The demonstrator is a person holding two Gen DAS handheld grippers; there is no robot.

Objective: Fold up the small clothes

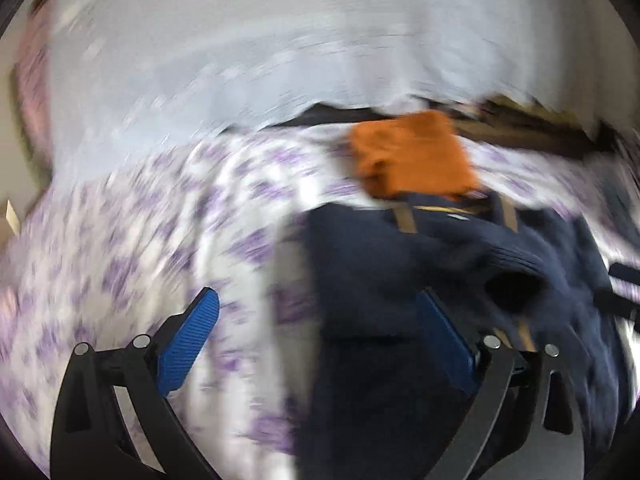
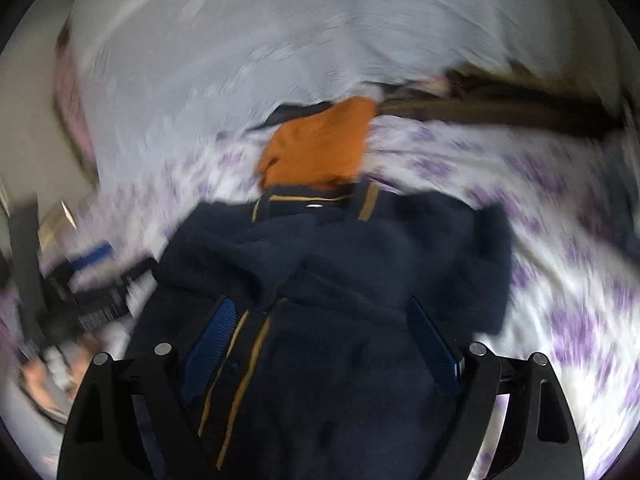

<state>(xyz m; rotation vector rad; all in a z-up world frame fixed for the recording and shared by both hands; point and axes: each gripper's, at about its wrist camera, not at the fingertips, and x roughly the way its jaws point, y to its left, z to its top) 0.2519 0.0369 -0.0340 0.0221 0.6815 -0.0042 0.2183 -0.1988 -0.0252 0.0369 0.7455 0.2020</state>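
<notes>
While everything's pretty blurry, both claws are clearly spread wide and gripping nothing: left claw [image 1: 316,320] sits at the navy cardigan's [image 2: 340,264] edge, right claw [image 2: 320,340] over its middle. Cardigan lies on the floral sheet [image 2: 540,208], touching an orange cloth [image 2: 316,148]. No readable writing.

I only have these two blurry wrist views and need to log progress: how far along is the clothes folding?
Done: an orange garment lies compact, apparently folded, at the far end of the floral sheet. In hand: the navy cardigan lies on the sheet with its sleeves drawn across the front; left gripper and right gripper stand open, holding nothing. Left: the cardigan's final folds, judging by its loose, uneven shape.
</notes>
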